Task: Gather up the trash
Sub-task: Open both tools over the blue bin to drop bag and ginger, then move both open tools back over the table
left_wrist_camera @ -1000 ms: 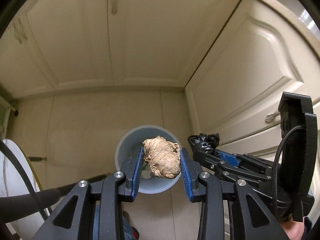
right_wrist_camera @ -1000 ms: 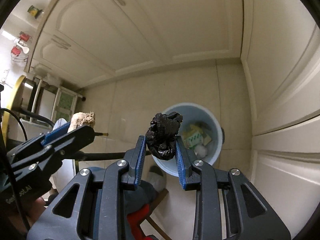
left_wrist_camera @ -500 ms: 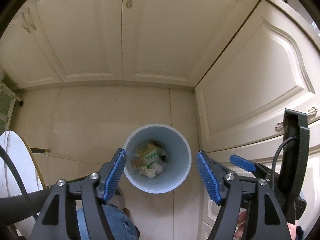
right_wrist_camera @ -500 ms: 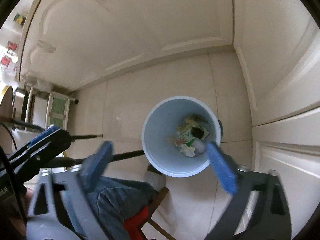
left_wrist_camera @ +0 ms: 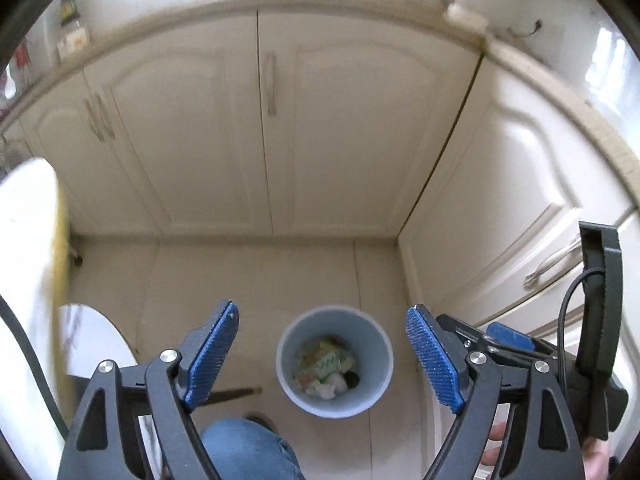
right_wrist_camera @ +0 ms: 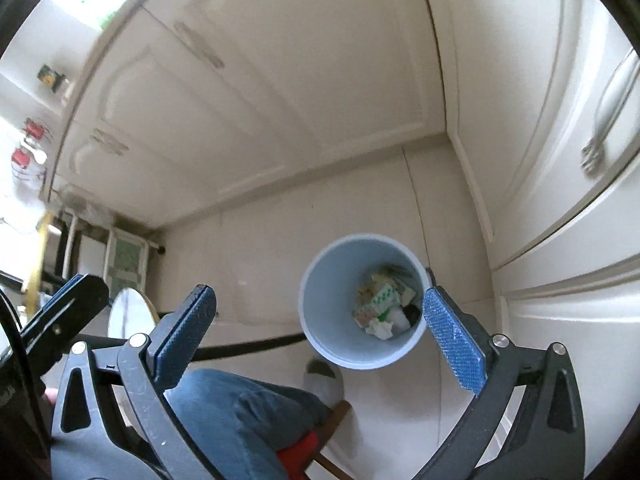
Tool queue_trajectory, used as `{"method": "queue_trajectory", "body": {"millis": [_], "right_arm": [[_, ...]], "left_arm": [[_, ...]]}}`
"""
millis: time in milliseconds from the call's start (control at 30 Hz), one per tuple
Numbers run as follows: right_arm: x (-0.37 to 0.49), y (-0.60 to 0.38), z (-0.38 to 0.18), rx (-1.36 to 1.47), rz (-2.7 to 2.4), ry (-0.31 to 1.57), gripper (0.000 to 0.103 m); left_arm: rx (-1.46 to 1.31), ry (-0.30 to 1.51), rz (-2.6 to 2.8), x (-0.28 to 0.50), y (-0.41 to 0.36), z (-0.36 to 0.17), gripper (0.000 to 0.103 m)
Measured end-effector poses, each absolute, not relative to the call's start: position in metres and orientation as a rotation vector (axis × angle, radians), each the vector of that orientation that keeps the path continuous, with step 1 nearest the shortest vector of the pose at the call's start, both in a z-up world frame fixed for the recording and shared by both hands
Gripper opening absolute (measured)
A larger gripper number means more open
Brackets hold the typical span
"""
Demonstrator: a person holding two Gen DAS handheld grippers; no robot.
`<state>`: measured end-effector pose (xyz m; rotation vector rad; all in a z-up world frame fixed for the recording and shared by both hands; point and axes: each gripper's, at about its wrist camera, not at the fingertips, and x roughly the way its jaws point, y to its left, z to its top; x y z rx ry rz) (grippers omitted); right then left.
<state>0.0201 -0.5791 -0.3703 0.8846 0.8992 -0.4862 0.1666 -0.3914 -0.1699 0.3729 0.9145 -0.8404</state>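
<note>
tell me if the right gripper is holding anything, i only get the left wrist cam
Observer: No. The right gripper is wide open, with nothing between its pads.
Operator: ok, whats on the floor near the bin on my side
Observer: A foot in a grey sock, close beside the blue bin.
Operator: anything off to the far left
Observer: A white rack with a green panel, against the cabinets.

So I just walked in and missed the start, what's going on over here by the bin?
A seated person is collecting trash with a handheld gripper in each hand. Both hang over the blue bin on the kitchen floor, and neither holds anything. The left gripper has its jaws opening with nothing between them; the right gripper is wide open. Crumpled paper and packaging lie at the bottom of the bin.
</note>
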Motion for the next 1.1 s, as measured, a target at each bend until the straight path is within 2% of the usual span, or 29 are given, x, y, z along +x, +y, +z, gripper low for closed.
{"method": "queue_trajectory", "body": {"millis": [300, 567, 733, 1100], "right_arm": [[0.025, -0.543, -0.264, 0.761, -0.461, 0.734, 0.103], [0.053, -0.474, -0.174, 0.628, -0.343, 0.613, 0.103], [0.079, -0.410, -0.127, 0.539, -0.228, 0.562, 0.103], [0.140, -0.280, -0.097, 0.401, -0.003, 0.543, 0.103]], "left_arm": [[0.282, 0.680, -0.828, 0.123, -0.274, -0.077, 0.091], [0.174, 0.561, -0.710, 0.095, -0.171, -0.040, 0.102], [0.102, 0.542, -0.622, 0.088, -0.094, -0.027, 0.102], [-0.004, 0.524, -0.367, 0.073, 0.069, -0.002, 0.102]]}}
